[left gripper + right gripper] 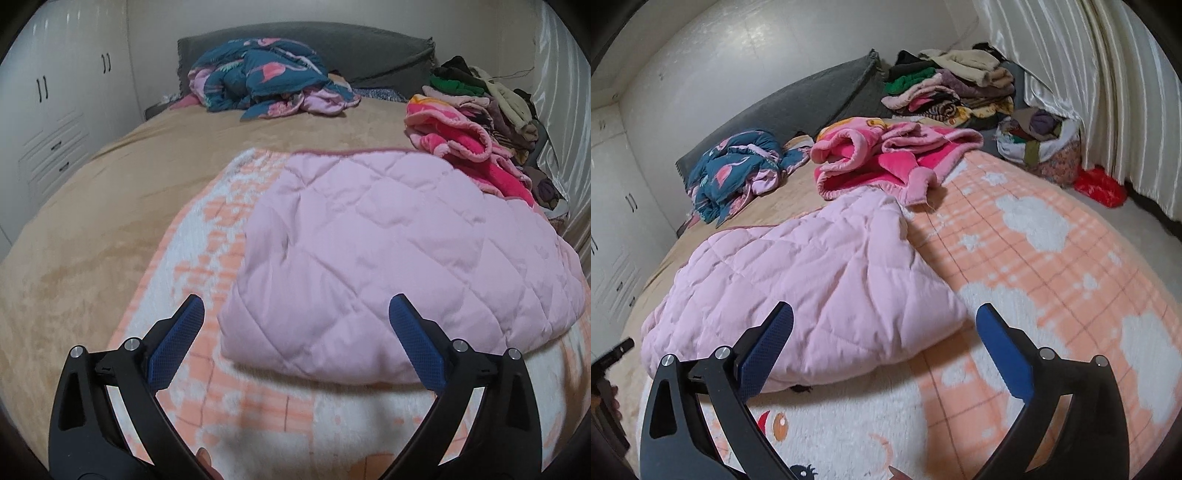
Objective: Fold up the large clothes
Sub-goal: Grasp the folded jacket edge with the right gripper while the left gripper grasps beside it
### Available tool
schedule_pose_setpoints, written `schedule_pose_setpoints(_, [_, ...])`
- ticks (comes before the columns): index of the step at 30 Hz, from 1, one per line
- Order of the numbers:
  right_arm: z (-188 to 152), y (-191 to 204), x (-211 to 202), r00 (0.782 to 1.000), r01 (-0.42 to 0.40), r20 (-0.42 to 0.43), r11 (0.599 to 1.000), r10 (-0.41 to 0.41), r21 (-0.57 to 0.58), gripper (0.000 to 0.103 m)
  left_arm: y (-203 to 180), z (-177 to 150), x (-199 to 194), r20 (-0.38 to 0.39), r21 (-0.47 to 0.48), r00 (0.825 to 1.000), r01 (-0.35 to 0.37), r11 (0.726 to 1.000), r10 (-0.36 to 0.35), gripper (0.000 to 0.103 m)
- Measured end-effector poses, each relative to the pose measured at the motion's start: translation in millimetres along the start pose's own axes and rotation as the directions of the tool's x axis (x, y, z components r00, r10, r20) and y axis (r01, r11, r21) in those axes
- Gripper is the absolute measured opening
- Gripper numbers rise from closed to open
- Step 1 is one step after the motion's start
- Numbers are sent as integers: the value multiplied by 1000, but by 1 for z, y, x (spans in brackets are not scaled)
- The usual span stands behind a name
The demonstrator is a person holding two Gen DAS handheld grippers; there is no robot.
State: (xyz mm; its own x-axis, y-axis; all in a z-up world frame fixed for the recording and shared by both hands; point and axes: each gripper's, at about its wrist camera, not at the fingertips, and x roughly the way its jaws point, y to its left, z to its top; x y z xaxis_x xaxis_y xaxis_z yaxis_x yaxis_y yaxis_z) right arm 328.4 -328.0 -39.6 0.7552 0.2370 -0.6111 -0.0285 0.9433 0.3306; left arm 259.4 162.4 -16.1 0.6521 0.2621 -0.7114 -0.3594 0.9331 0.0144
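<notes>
On the bed, a folded pink quilted garment lies atop an orange-and-white plush blanket. Left gripper and right gripper hover above it, jaws wide apart, holding nothing.

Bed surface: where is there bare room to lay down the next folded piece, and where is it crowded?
Free: the tan bed cover, between the white wardrobe and the folded pink quilted garment; also the peach checked cloud blanket right of that garment. Crowded: the far right corner, with the hot-pink fleece garment and stacked clothes pile; the teal flamingo bedding fills the headboard end.
</notes>
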Motion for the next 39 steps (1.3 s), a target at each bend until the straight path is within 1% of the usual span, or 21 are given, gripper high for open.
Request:
schedule_pose_setpoints(2, [-7,-3,6,1000,12,-23,1000,-11,27,99,0,-10,5,-27,-31,1000,-3,1000,3,94])
schedule_pose_setpoints(6, [-19,-9,22,998,19,-66,993,-11,120,99,-1,-31,21,-96,-122,994,47,991,-58,94])
schedule_pose_setpoints(9, [-26,-12,36,995,30,-97,981,-11,191,99,5,-43,33,-144,-226,983,80,971,-115,94])
schedule_pose_setpoints(10, [-27,-12,40,994,26,-105,979,-4,204,99,8,-47,35,-155,-257,979,90,962,-133,94])
schedule_pose_setpoints(12, [-28,-11,50,992,26,-124,975,2,221,99,16,-53,44,-181,-340,969,100,935,-169,94])
schedule_pose_setpoints(15, [-27,-8,62,990,27,-141,974,4,224,99,22,-59,54,-192,-413,956,125,902,-221,94])
schedule_pose_setpoints(17, [-25,-4,70,989,14,-148,975,20,220,99,24,-62,60,-197,-460,949,132,878,-246,94])
schedule_pose_setpoints(18, [-24,-2,73,988,12,-150,976,21,216,99,26,-65,63,-201,-501,941,139,854,-271,94])
schedule_pose_setpoints(19, [-23,-1,76,988,10,-150,977,23,214,99,26,-67,65,-201,-531,936,145,835,-290,94])
schedule_pose_setpoints(21, [-21,4,82,988,1,-151,978,31,210,99,27,-72,72,-193,-596,924,157,787,-331,94])
schedule_pose_setpoints(24, [-18,7,90,987,-4,-155,976,38,216,99,23,-71,79,-178,-636,918,168,753,-355,95])
schedule_pose_setpoints(25, [-18,7,92,987,-8,-153,975,43,223,99,21,-71,82,-163,-652,917,176,737,-363,95])
schedule_pose_setpoints(29, [-17,4,100,986,-29,-155,969,69,247,99,16,-68,90,-126,-687,920,188,702,-371,95])
schedule_pose_setpoints(30, [-18,3,103,985,-37,-156,966,79,258,99,16,-67,92,-109,-702,918,202,683,-383,95])
schedule_pose_setpoints(32, [-18,0,108,982,-57,-157,958,105,282,99,16,-65,93,-86,-720,915,217,660,-394,95])
schedule_pose_setpoints(34, [-18,-4,113,978,-73,-163,947,129,313,99,18,-59,93,-48,-730,913,245,638,-406,95])
schedule_pose_setpoints(36, [-17,-3,115,978,-75,-163,947,131,312,99,22,-54,92,-7,-742,911,271,613,-412,95])
schedule_pose_setpoints(37, [-16,-1,115,980,-70,-160,952,122,298,99,23,-51,94,-1,-749,909,275,603,-416,95])
schedule_pose_setpoints(38, [-14,2,115,981,-66,-157,955,115,288,99,22,-48,97,-11,-747,910,268,608,-415,95])
schedule_pose_setpoints(39, [-13,4,115,982,-61,-157,959,109,278,99,20,-45,100,-28,-737,910,260,624,-413,95])
